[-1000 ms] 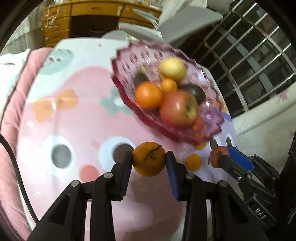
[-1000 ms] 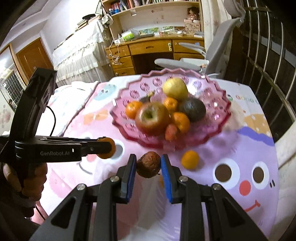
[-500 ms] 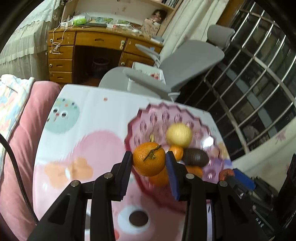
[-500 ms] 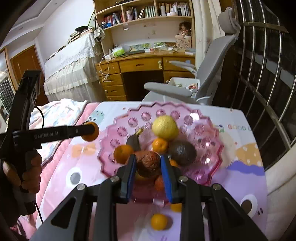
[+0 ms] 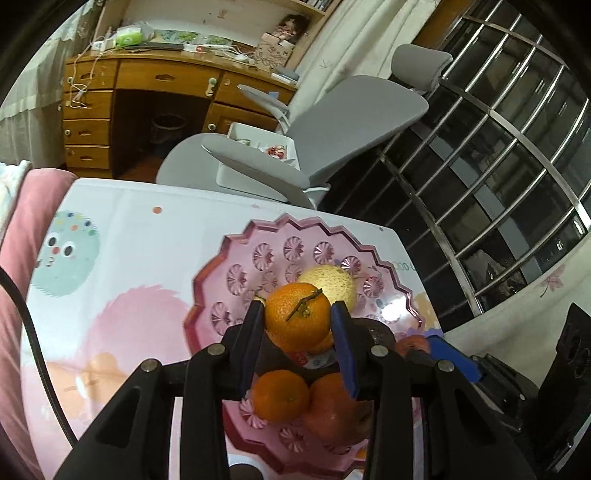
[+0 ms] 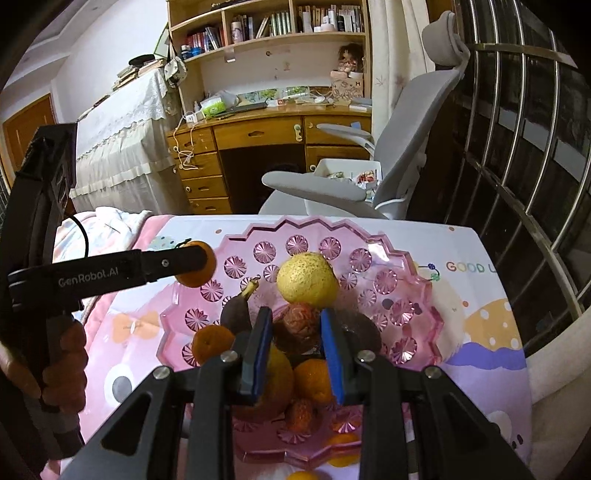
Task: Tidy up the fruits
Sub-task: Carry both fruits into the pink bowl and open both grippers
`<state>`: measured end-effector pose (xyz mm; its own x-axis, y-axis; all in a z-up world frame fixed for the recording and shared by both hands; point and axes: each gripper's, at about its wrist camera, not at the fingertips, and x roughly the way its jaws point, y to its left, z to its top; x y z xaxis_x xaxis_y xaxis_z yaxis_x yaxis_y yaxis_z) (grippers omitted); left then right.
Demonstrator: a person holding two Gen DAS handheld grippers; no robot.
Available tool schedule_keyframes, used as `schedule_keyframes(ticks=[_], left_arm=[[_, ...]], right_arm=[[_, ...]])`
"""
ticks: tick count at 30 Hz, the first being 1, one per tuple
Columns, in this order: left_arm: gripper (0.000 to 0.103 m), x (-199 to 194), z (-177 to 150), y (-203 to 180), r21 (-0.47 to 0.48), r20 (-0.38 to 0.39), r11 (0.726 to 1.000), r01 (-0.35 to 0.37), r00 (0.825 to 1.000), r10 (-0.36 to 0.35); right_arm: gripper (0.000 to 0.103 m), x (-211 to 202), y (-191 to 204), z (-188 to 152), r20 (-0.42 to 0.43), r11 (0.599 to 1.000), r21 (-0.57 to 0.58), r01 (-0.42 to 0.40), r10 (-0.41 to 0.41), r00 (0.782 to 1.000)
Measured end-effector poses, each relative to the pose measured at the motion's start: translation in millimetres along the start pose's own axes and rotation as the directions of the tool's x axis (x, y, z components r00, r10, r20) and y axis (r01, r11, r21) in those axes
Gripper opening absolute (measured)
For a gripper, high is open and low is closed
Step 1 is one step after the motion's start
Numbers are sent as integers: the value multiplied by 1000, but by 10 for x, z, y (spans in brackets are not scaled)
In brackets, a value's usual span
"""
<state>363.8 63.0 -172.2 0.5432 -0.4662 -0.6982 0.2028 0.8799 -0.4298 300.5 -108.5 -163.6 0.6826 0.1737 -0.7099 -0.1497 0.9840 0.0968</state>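
Fruit is mostly piled in the pink bowl (image 6: 413, 258) already, with a mandarin (image 5: 297, 322) clamped in the left hand-held gripper (image 5: 297, 325) and a wrinkled passion fruit (image 6: 300, 325) in the right hand-held gripper (image 6: 295, 332), neither yet dropped in.

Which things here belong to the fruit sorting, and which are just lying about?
Job:
- pink bowl
- orange in left claw
- wrinkled brown fruit in right claw
- yellow fruit

Lying about:
- grey chair
- wooden desk
- bookshelf

The bowl (image 6: 424, 295) sits mid-frame on the bench (image 6: 480, 332), with a pear (image 6: 306, 280) at the back of its fruit pile. Behind the bench stand a chair (image 6: 406, 147) and desk (image 6: 258, 133).
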Motion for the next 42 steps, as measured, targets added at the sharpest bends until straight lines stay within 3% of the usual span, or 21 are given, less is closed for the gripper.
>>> schedule_keyframes(ticks=[7,8,10,23,29,34,42], left_arm=[[39,99,-14,-43,4,-17,1000,20,1000,-20],[43,106,-16,-51,3,-21,1000,23,1000,-22],[48,106,-27,-66,11,-22,1000,20,1000,-19],[54,-133,-263,62,-40,-47,996,-78,996,76],[66,-390,-465,-8,-69,-37,989,-128,991,126],[77,-532,-712,-74,-123,-82,976,-180,982,170],[84,-695,-1071,-323,-189,-130,945,-268,960,247]], right_arm=[[30,109,5,-13,-13,1000,5,21,-21,1000],[33,120,-6,-15,-16,1000,9,25,-25,1000],[48,121,-26,-23,-19,999,18,44,-44,999],[51,-37,-251,-207,-48,994,82,76,-72,996],[60,-193,-378,-329,-45,995,81,52,-49,998],[63,-331,-484,-423,-60,999,44,26,-23,998],[66,-515,-612,-569,-99,998,-25,-56,53,994]])
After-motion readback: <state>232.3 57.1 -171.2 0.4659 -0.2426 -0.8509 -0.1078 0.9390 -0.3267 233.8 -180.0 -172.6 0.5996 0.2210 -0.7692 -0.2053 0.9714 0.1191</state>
